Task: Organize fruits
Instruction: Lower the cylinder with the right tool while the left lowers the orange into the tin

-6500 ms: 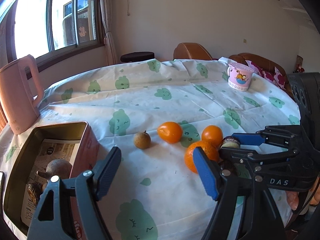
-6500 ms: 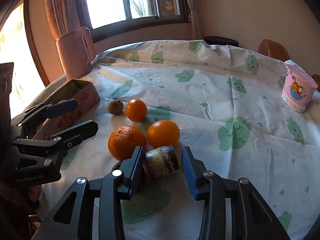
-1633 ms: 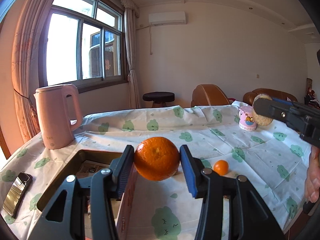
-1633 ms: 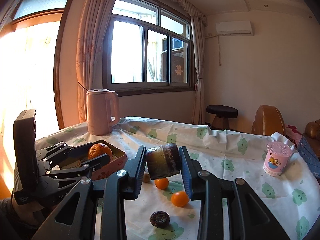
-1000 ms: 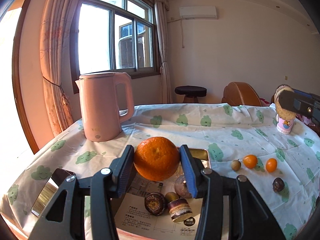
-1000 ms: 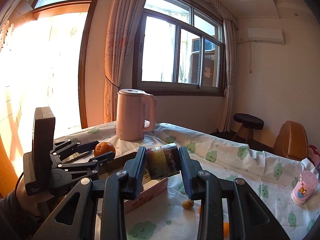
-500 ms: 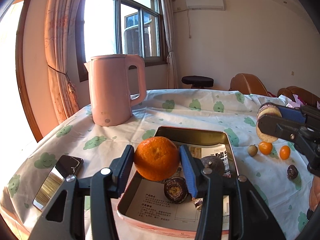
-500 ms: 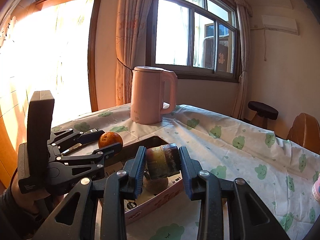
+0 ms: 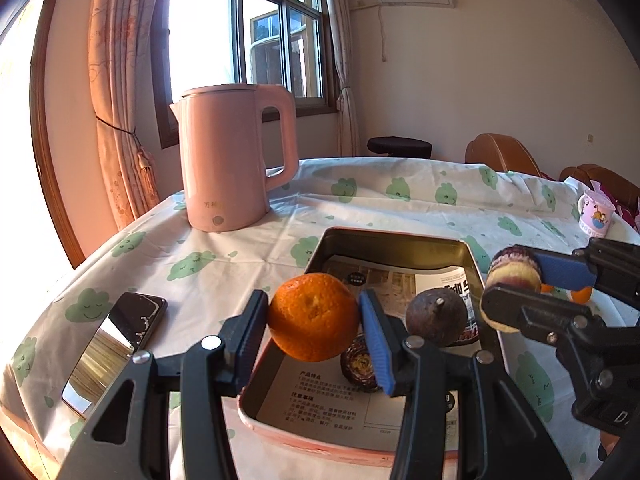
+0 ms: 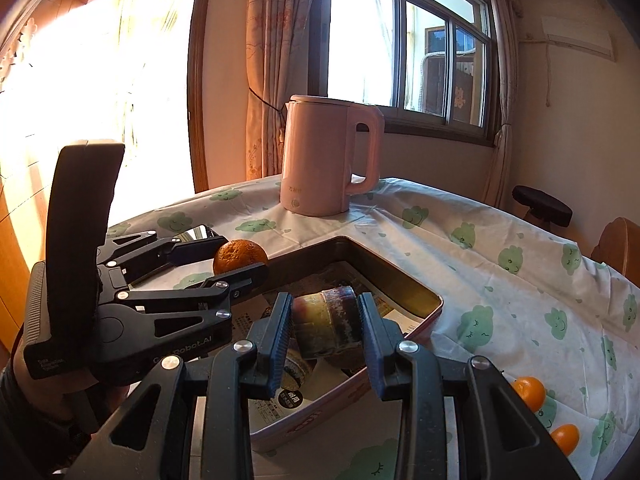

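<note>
My left gripper (image 9: 314,334) is shut on a large orange (image 9: 313,322) and holds it above the near left corner of the pink tin box (image 9: 400,244). It also shows in the right wrist view (image 10: 239,258). My right gripper (image 10: 325,326) is shut on a purple-and-yellow cut piece of fruit (image 10: 326,322), held above the box's right side (image 10: 428,304); it shows in the left wrist view (image 9: 514,278) too. Inside the box lie a dark round fruit (image 9: 436,316), a cut purple piece (image 9: 360,364) and printed paper.
A pink kettle (image 9: 232,156) stands behind the box. A phone (image 9: 114,346) lies left of the box near the table edge. Two small oranges (image 10: 530,392) lie right of the box. A pink cup (image 9: 596,216) stands at the far right.
Both grippers have come closer to the box and lower over it, each still holding its fruit. The right gripper's piece now hangs over the box's right side.
</note>
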Tool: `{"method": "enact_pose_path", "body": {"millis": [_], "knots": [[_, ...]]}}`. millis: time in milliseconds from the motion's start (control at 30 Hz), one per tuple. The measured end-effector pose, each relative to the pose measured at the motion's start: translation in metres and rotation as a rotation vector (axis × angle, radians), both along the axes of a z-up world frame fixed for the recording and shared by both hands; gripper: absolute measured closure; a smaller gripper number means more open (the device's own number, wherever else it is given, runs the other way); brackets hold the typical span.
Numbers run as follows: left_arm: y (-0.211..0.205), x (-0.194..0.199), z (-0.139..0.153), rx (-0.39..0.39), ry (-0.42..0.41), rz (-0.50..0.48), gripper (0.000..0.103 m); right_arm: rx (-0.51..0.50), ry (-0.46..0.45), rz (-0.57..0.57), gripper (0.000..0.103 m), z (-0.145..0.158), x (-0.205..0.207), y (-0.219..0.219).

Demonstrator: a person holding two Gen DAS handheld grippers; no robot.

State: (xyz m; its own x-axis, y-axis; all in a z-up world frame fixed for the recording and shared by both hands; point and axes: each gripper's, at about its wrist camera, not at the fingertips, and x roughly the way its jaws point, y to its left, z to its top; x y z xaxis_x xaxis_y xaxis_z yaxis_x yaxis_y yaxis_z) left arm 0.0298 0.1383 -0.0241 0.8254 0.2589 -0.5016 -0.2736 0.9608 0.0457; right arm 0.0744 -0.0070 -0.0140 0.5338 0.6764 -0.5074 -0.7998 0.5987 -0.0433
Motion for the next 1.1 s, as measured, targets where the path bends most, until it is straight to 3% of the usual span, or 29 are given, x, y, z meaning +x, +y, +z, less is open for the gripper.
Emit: {"method": "enact_pose_path", "body": {"millis": [1100], "knots": [[-0.003, 0.008, -0.016, -0.01, 0.065, -0.02, 0.054, -0.065, 0.048, -0.024, 0.068, -0.029, 0.007, 0.009]]}}
